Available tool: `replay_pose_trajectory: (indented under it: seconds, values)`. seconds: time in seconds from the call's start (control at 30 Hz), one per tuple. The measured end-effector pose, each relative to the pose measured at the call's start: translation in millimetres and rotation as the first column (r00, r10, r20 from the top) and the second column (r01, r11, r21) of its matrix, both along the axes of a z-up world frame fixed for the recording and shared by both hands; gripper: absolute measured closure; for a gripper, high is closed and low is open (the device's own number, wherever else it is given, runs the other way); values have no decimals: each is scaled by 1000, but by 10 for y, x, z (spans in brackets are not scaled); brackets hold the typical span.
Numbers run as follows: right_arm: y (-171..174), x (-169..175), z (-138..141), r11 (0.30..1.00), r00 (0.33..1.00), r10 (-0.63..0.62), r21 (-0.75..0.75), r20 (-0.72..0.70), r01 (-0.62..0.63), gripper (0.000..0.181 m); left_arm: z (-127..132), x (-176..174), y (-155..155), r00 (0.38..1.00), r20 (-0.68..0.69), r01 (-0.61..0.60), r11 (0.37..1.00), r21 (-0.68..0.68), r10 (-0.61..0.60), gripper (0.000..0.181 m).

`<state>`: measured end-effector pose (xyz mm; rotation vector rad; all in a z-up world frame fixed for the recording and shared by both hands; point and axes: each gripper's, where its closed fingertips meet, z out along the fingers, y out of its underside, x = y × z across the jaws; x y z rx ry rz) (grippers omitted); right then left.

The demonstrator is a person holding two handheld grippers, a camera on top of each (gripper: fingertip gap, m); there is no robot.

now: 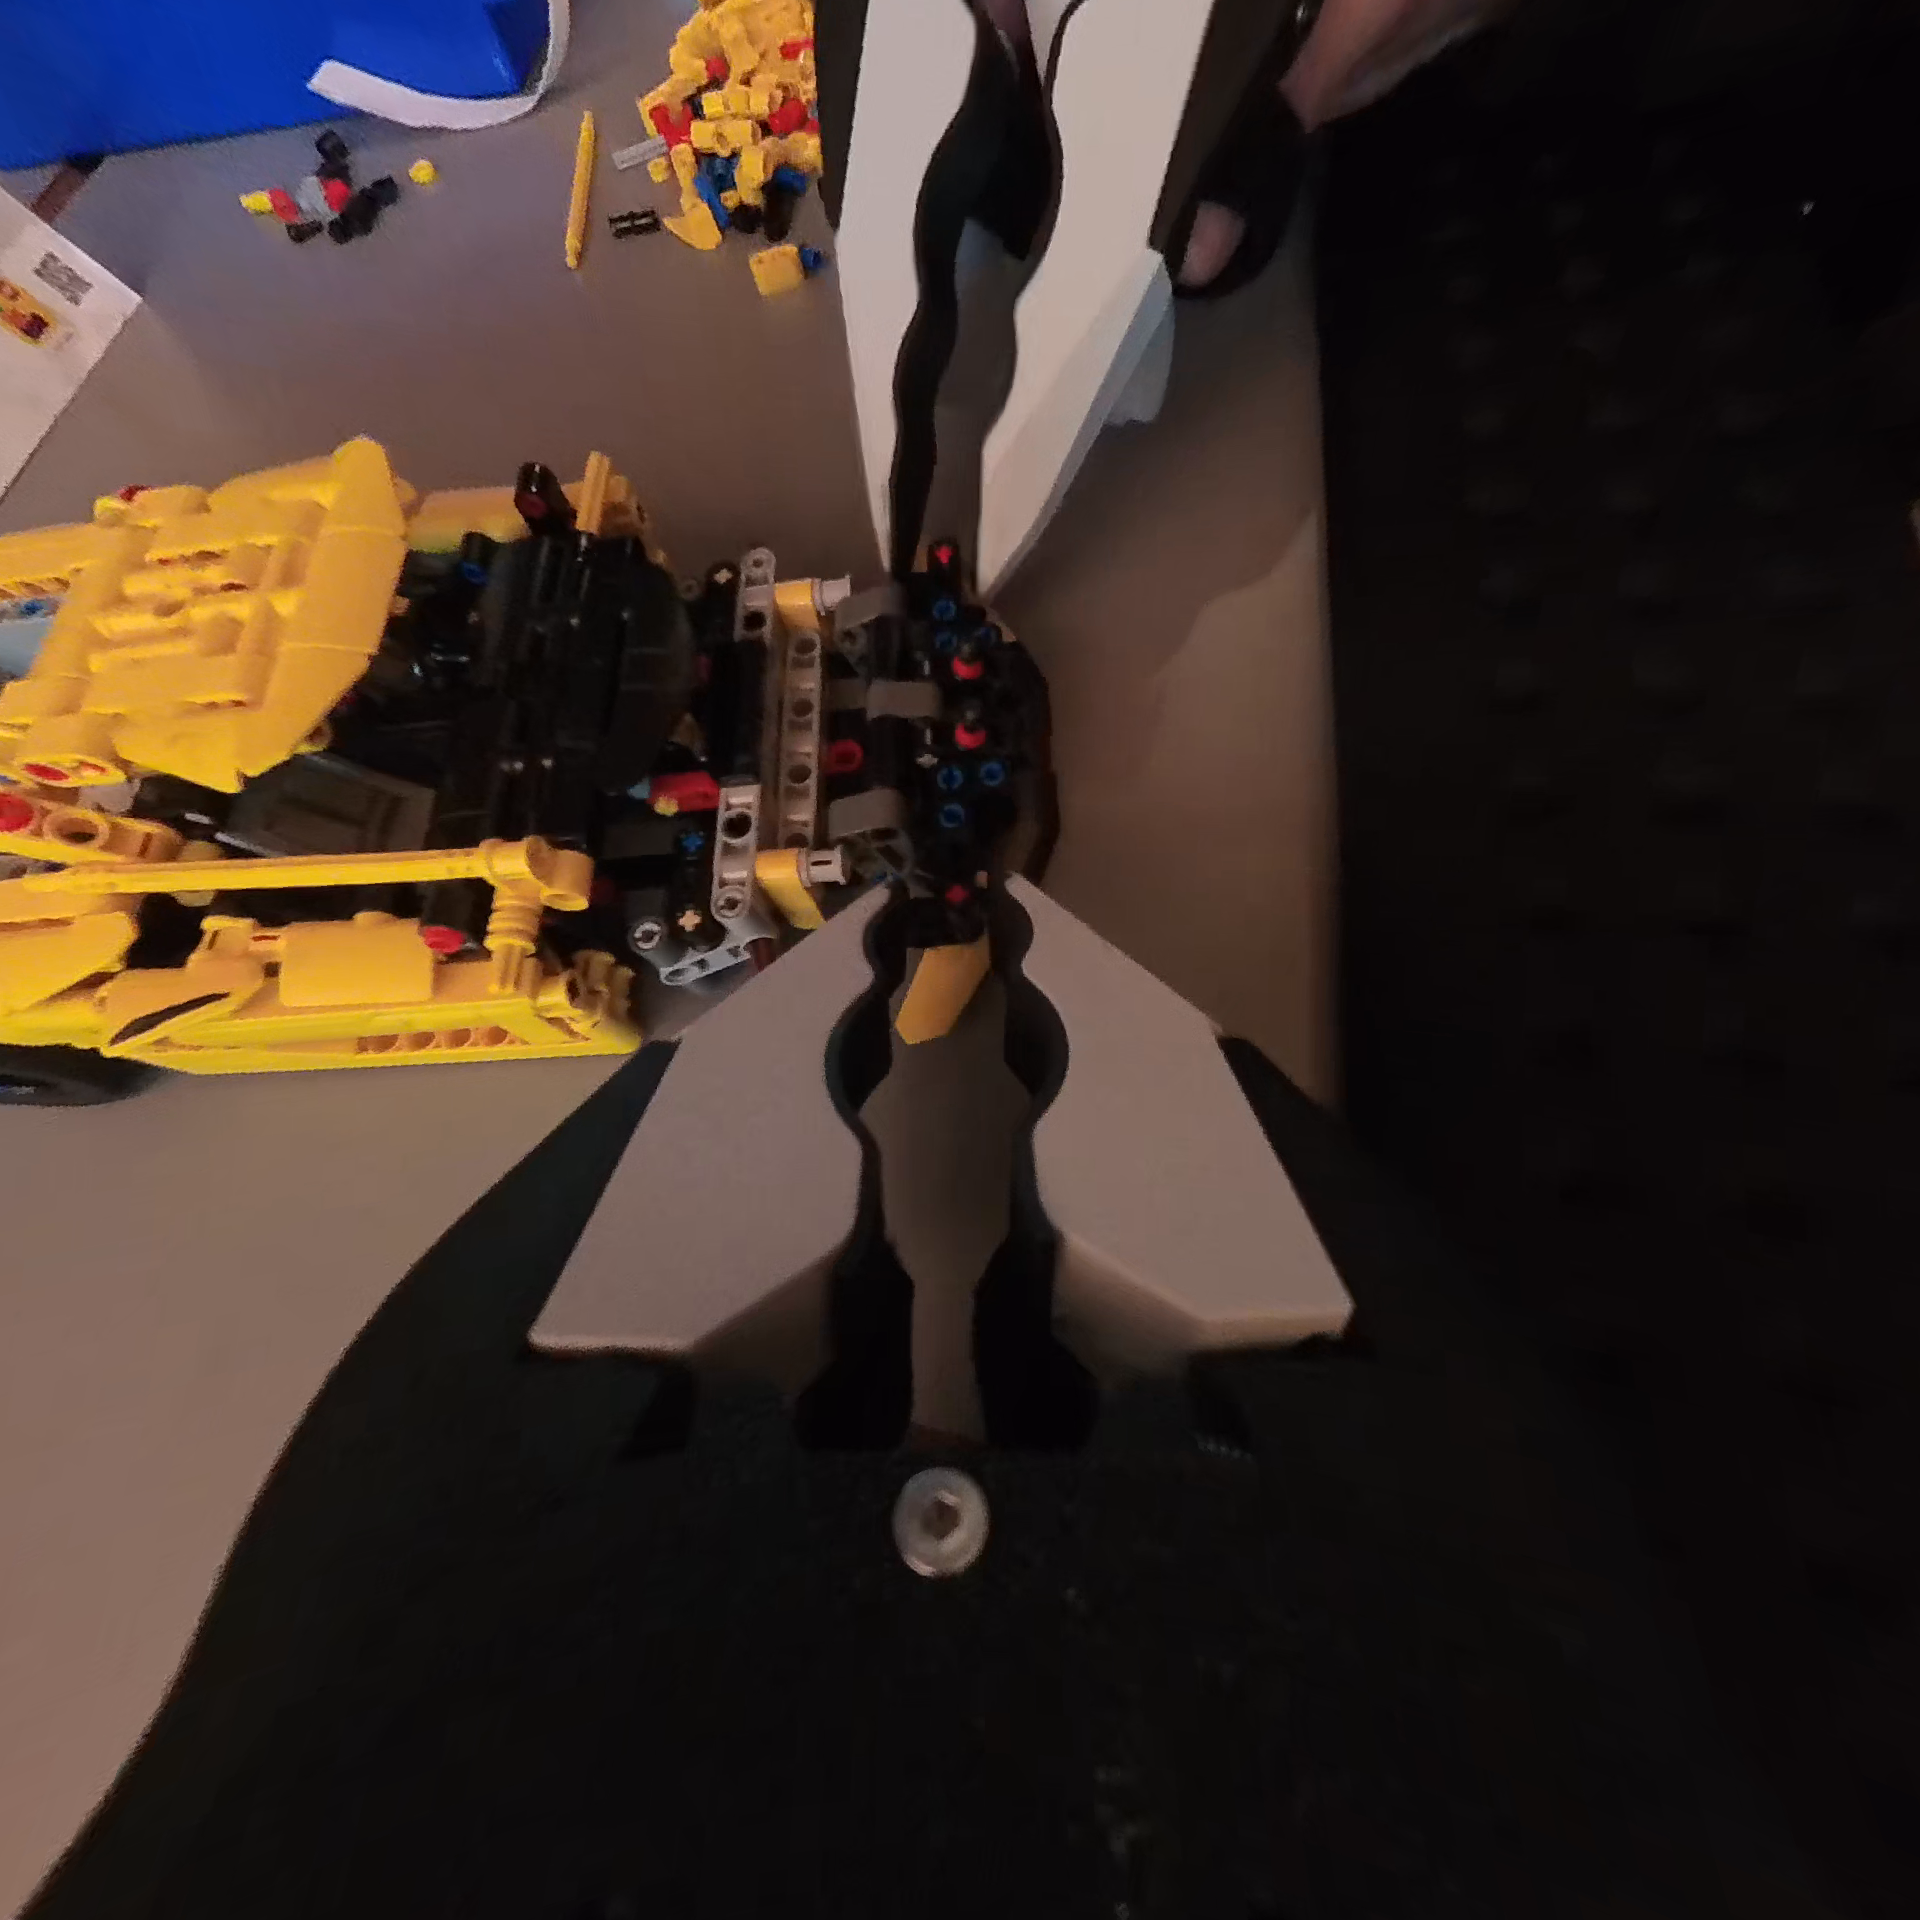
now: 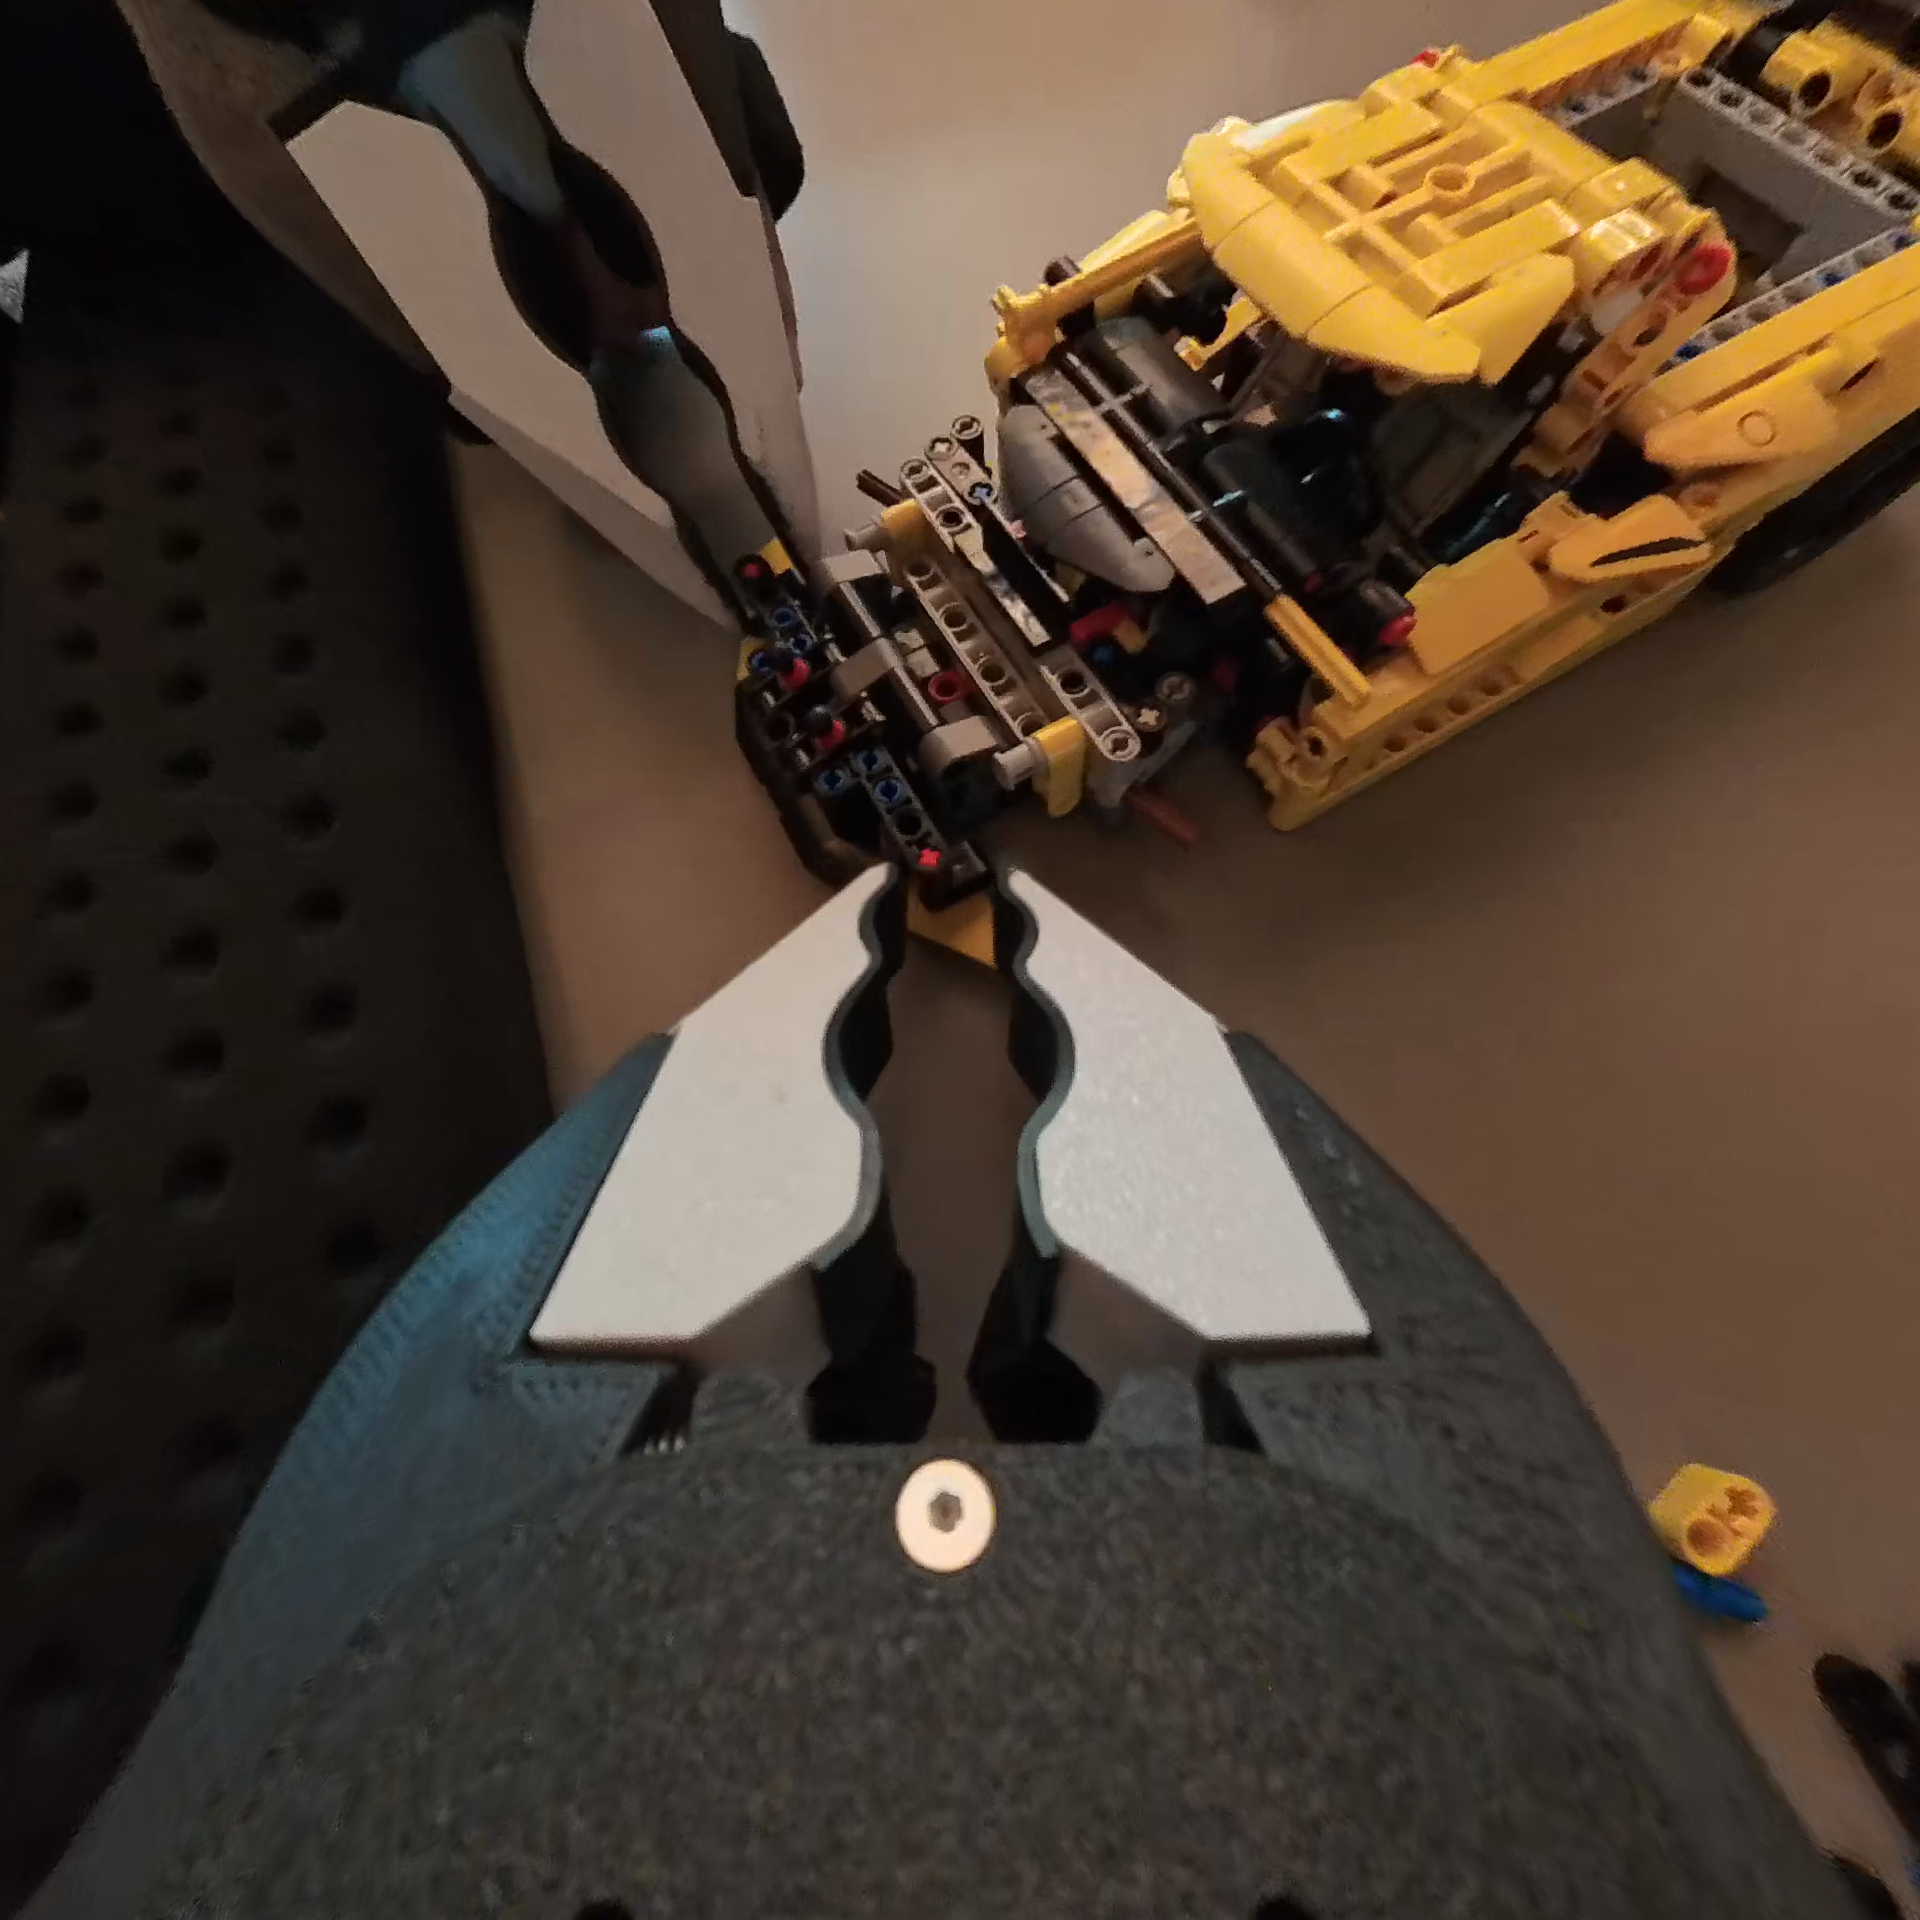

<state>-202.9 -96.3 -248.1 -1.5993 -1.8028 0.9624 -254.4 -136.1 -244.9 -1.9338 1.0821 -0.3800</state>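
A partly built yellow and black brick car (image 1: pixel 312 727) lies on the grey table (image 1: pixel 312 1299), its open black front end (image 1: pixel 956 727) towards the table edge. My left gripper (image 1: pixel 948 899) is shut on one corner of that front end, where a yellow piece (image 1: pixel 935 992) shows between the fingers. My right gripper (image 2: pixel 945 883) is shut on the opposite corner of the front end (image 2: pixel 831 748). Each gripper also shows in the other's view, reaching in from the top: the right one (image 1: pixel 935 551), the left one (image 2: pixel 764 582). The car (image 2: pixel 1455 364) stretches away to the upper right.
A pile of loose yellow, red and blue bricks (image 1: pixel 727 114), a yellow rod (image 1: pixel 580 192), a few black and red pieces (image 1: pixel 322 197), a blue box (image 1: pixel 208 62) and a booklet (image 1: pixel 52 301) lie beyond the car. A dark perforated mat (image 2: pixel 208 831) borders the table. A yellow brick (image 2: pixel 1714 1527) lies near my right gripper.
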Motion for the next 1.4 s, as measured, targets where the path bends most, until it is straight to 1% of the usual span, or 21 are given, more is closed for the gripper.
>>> replay_pose_trajectory:
  seconds: [0.1,0.13,0.2,0.27,0.37,0.4,0.43,0.5,0.53,0.63,0.73,0.77,0.83,0.87,0.9,1.03,1.1,1.17,1.23,1.33,1.4]
  values:
    - [-8,-9,13,1000,1000,22,4,-8,-22,168,12,-5,-16,1000,6,9,1000,-10,-9,168]
    - [-11,-19,9,999,1000,28,19,-8,-28,169,19,-5,-23,1000,7,15,1000,-15,-15,174]
    - [5,-33,21,992,999,46,119,-29,-42,170,17,-17,-16,1000,-3,11,1000,-13,-11,174]
    - [-37,-52,55,972,994,86,225,-68,-69,171,17,-12,-18,1000,1,15,1000,-13,-15,174]
    - [-43,-84,62,934,990,106,350,-91,-68,171,20,-9,-32,1000,10,21,999,-31,-21,175]
    - [-41,-86,61,938,990,110,340,-88,-74,172,24,-18,-30,1000,13,20,999,-34,-20,175]
    - [-47,-83,60,956,991,107,280,-79,-81,172,27,-18,-33,999,26,21,999,-45,-20,175]
    - [-71,-58,69,991,994,95,100,-56,-89,173,53,3,-52,998,65,32,997,-71,-27,175]
    - [-78,-46,67,994,994,93,56,-49,-90,173,66,14,-60,996,84,37,996,-81,-30,175]
    - [-77,-58,47,990,995,92,108,-44,-87,173,54,5,-66,995,93,39,995,-96,-30,175]
    - [-75,-66,49,997,997,61,56,-37,-59,172,49,1,-69,995,98,40,994,-103,-30,175]
    - [-89,-69,56,998,998,56,43,-39,-54,170,46,6,-70,995,91,43,995,-95,-34,175]
    - [-169,-85,69,997,996,79,12,-43,-79,154,33,19,-72,997,72,48,996,-81,-42,174]
    - [-177,-101,76,997,996,75,7,-40,-75,152,34,21,-73,997,65,50,996,-76,-45,174]
    - [-157,-108,91,997,997,69,30,-36,-68,155,35,20,-74,997,62,52,996,-75,-47,175]
    - [-117,-151,353,993,984,50,116,-169,-31,153,37,18,-84,996,76,57,995,-85,-50,174]
    - [-217,-202,319,989,986,95,126,-139,-77,136,36,25,-86,996,77,59,995,-86,-53,174]
    - [-336,-287,236,983,985,140,132,-97,-127,128,37,31,-86,995,81,62,994,-89,-55,174]
    - [-361,-354,131,976,987,153,161,-41,-145,132,37,35,-86,995,80,62,994,-85,-56,174]
    - [-325,-419,55,963,989,146,229,-1,-142,146,38,49,-97,996,70,68,995,-77,-62,175]
    - [-327,-424,47,968,990,141,206,21,-142,146,44,48,-98,996,60,67,996,-65,-63,176]
